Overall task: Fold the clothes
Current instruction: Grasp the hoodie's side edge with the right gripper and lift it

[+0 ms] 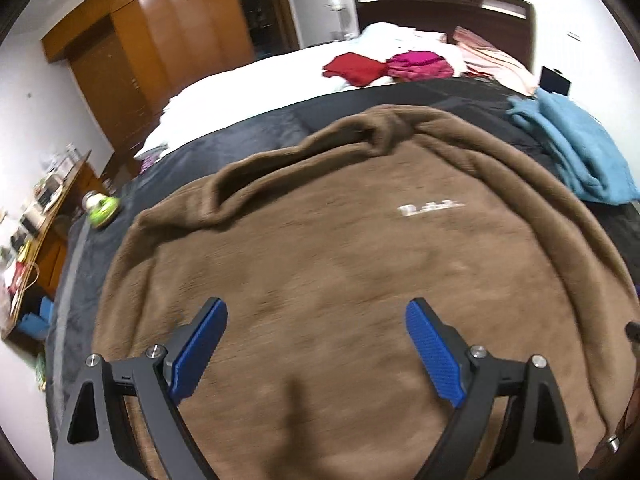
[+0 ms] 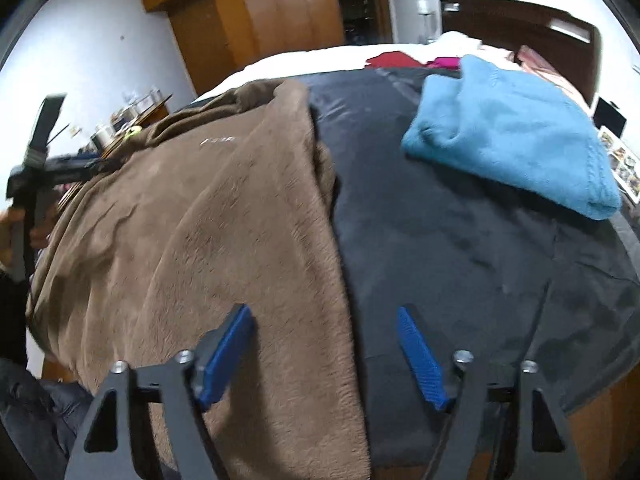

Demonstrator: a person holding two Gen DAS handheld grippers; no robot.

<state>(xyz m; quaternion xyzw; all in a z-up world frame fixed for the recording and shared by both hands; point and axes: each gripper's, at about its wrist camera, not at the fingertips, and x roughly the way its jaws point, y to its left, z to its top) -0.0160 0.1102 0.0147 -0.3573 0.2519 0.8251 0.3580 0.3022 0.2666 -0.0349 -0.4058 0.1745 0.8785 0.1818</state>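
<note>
Brown fleece fills most of the left wrist view: a brown garment [image 1: 320, 248] lies spread flat on the dark blanket [image 1: 248, 132] that covers the near part of the bed [image 1: 240, 76]. The left tool [image 1: 316, 344] hangs just above the cloth with its blue pads [image 1: 200, 348] spread wide and nothing between them. Straight ahead of it, a small white logo [image 1: 430, 209] shows on the fleece, and beyond that the collar edge is rumpled into a fold. Ahead and to its right lies a folded blue garment [image 1: 576, 152]; farther ahead, on the white sheet, sit a red piece [image 1: 354, 67] and a magenta piece [image 1: 420, 65]. Off to its left, a green object [image 1: 102, 209] rests at the blanket's edge.

The right tool [image 2: 324, 354] is also wide open and empty. It straddles the right edge of the brown garment [image 2: 192, 240]: the left pad is over fleece, the right pad [image 2: 420, 356] over the dark blanket [image 2: 460, 248]. Ahead and to its right is the blue garment [image 2: 512, 136]. Far to its left, the left tool's body [image 2: 44, 160] is in view, held in a hand [image 2: 12, 224].
</note>
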